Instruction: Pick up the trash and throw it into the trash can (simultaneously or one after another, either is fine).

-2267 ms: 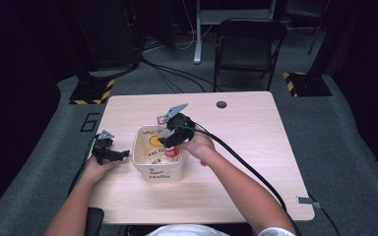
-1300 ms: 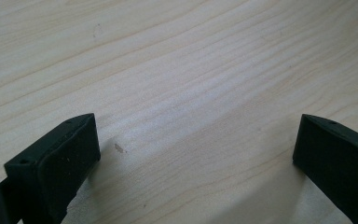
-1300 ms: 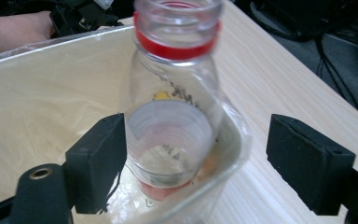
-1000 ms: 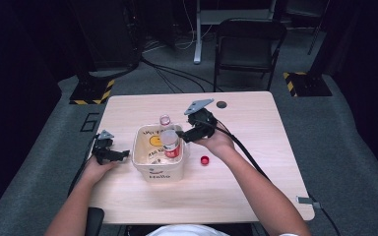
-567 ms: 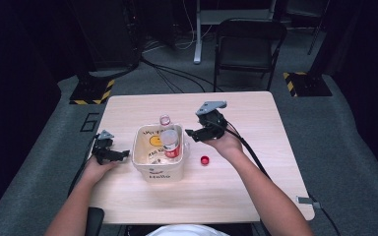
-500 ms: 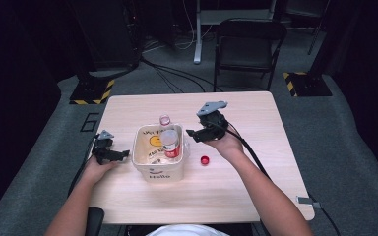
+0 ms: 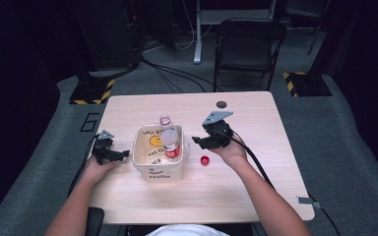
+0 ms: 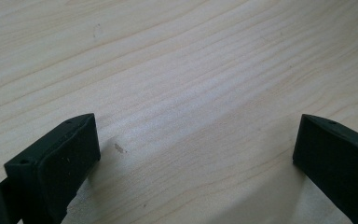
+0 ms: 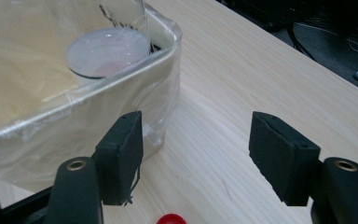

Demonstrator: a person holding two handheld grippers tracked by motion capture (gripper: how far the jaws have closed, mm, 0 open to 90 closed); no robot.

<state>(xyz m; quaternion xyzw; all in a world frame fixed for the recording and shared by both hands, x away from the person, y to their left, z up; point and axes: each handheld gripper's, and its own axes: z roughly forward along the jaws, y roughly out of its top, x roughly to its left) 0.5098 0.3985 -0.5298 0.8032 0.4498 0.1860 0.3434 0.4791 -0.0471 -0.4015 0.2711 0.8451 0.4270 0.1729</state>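
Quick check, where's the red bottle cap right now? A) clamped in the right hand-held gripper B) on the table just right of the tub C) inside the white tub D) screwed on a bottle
B: the red cap lies on the bare table to the right of the white tub, below the right hand-held gripper, whose jaws stand apart with nothing between them.

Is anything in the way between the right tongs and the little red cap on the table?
Nothing visible is. The small red bottle cap lies on bare wood just beneath the right tongs, whose jaws, just closing, hold nothing. The white plastic-lined tub stands off to one side, not between them.
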